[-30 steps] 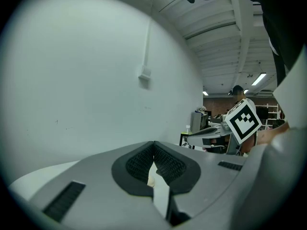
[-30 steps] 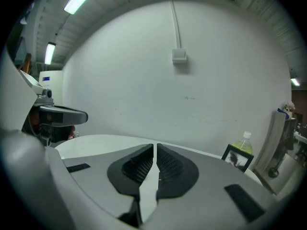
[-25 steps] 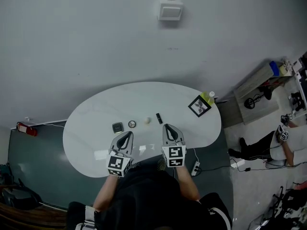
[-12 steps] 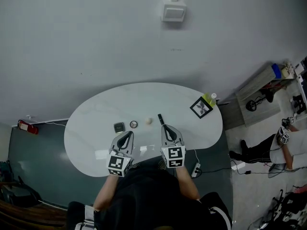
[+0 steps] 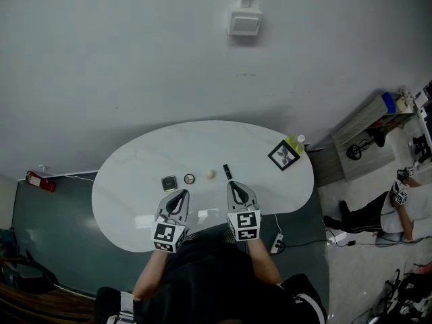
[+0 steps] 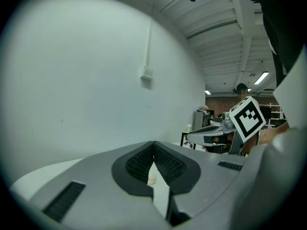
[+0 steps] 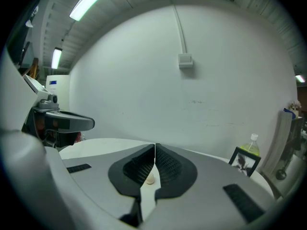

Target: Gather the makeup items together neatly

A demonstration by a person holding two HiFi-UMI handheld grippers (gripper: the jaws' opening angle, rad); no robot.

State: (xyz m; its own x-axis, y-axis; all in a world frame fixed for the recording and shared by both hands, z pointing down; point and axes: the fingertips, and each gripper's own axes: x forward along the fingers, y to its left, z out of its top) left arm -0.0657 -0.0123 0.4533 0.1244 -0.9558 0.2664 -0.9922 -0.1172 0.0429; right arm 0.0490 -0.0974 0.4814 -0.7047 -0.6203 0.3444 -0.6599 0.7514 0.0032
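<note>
Compared with a second ago: both grippers sit at the near edge of the table [image 5: 128, 201] as before, and the four makeup items have not shifted in their row. Only the head view's framing has drifted a little.

Left gripper [image 5: 181, 193]: jaws together, nothing held. Its own view shows the pads meeting at the tip.
Right gripper [image 5: 232, 183]: jaws together, nothing held.

Makeup items, left to right in a loose row across mid-table, each apart from the next:
- square compact [image 5: 169, 182], just ahead of the left gripper
- round pot [image 5: 190, 178]
- cream ball [image 5: 211, 173], also seen on the table beyond the closed jaws in both gripper views
- black stick [image 5: 227, 171], just ahead of the right gripper's tip

Surroundings: a picture frame [image 5: 284, 155] and a green bottle [image 5: 295, 141] stand at the table's far right edge, well apart from the row. A wall box [image 5: 244, 22] hangs above. A power strip [image 5: 276, 243] lies on the floor.

Print: black-and-white square markers on each gripper's cube [image 5: 245, 224].
</note>
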